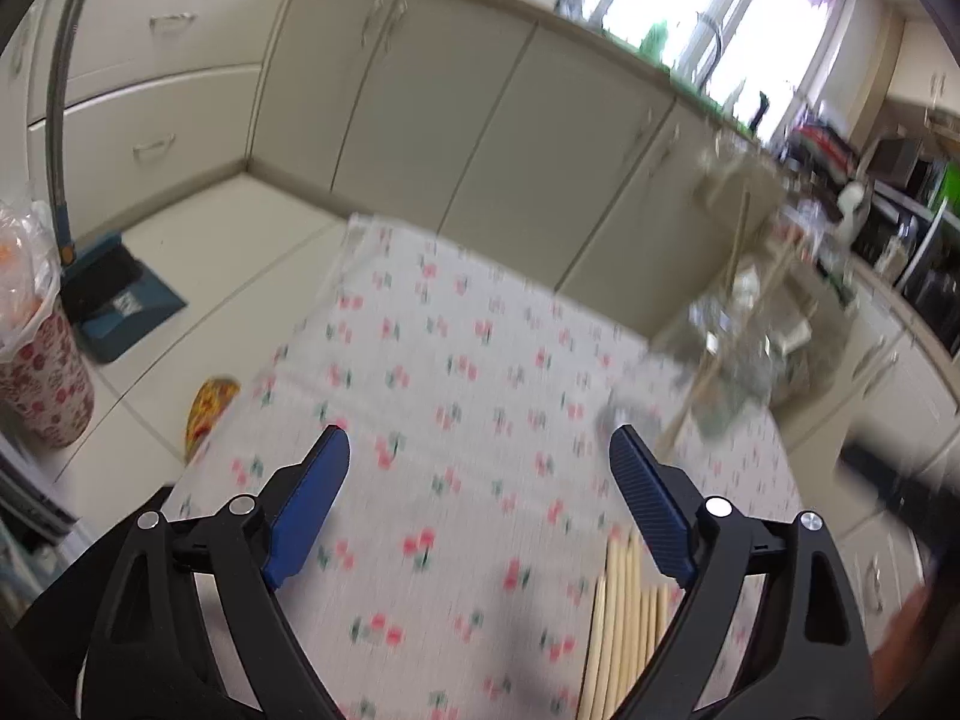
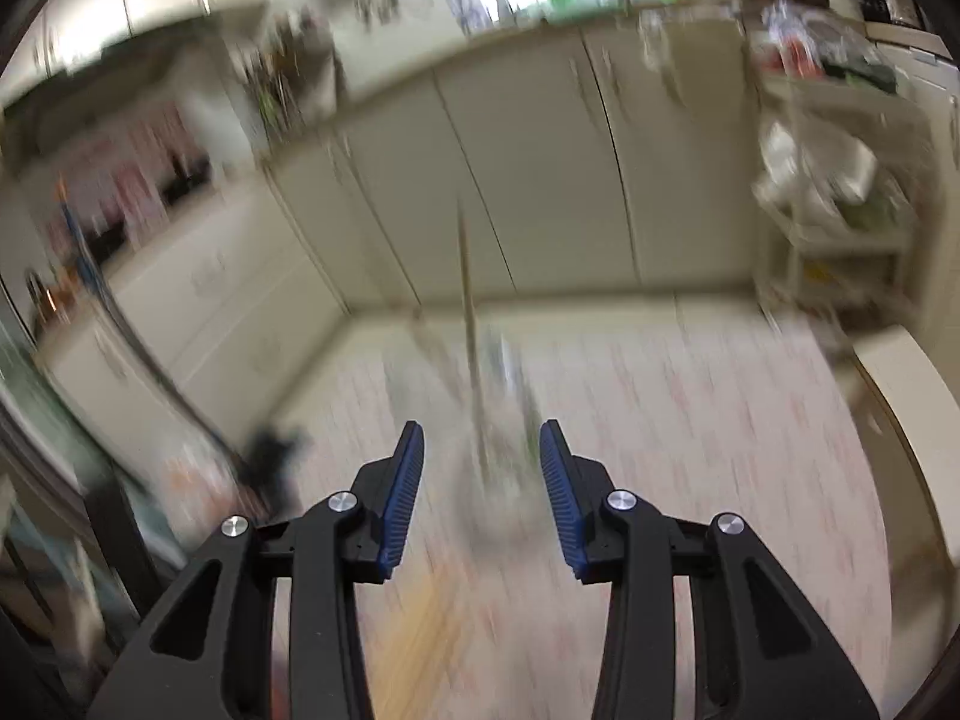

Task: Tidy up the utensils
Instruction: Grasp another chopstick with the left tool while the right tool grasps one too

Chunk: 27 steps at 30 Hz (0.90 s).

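The left claw (image 1: 480, 456) hangs wide open over the cherry-print desk (image 1: 456, 360), nothing between its pads. Chopsticks (image 1: 624, 612) lie at the desk's near edge, just beside its right finger. The right claw (image 2: 482, 450) stands half open and empty; a blurred glass holder (image 2: 504, 396) with upright sticks stands beyond it.

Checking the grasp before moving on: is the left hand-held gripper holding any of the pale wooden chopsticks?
No. The left hand-held gripper stands wide open above the cherry-print tablecloth, and the pale wooden chopsticks lie beside its right finger.
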Each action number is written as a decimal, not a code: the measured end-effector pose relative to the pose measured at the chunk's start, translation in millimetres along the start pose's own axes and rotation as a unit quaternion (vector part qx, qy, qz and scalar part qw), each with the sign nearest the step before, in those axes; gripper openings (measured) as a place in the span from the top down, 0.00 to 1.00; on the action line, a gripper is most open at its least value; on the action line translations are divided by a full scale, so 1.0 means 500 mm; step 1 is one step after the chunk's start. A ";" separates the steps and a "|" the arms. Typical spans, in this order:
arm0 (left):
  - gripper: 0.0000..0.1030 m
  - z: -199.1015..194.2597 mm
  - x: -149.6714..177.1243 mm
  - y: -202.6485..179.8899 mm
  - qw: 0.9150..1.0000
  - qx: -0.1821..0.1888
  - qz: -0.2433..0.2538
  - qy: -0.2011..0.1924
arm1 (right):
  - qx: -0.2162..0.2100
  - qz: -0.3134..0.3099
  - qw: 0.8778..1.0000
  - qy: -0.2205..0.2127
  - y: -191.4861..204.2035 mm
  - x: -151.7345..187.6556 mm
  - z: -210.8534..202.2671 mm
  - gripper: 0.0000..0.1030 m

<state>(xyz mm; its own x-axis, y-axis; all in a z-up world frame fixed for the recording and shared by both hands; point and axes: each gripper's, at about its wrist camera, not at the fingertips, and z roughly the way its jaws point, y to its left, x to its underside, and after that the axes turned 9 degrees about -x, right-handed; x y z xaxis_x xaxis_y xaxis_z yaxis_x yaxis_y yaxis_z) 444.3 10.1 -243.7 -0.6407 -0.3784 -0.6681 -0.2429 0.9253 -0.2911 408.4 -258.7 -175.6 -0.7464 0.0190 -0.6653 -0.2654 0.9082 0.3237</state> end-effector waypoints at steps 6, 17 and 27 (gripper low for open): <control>0.18 -0.035 0.061 -0.029 0.996 -0.013 0.078 0.035 | 0.014 -0.003 0.997 0.070 0.034 0.151 0.042 0.70; 0.18 -0.060 0.095 -0.039 0.989 -0.034 0.133 0.048 | 0.066 -0.054 0.993 0.083 0.072 0.161 0.089 0.77; 0.18 -0.020 0.109 -0.097 0.972 -0.058 0.218 0.070 | 0.063 -0.035 0.992 0.099 -0.010 0.129 0.075 0.86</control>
<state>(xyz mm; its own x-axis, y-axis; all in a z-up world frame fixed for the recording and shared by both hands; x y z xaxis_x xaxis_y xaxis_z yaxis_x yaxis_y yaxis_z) 413.9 -55.1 -259.3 -0.7925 0.0502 -0.6078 -0.0012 0.9965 0.0838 384.4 -246.4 -245.2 -0.8379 -0.1170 -0.5331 -0.2513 0.9497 0.1866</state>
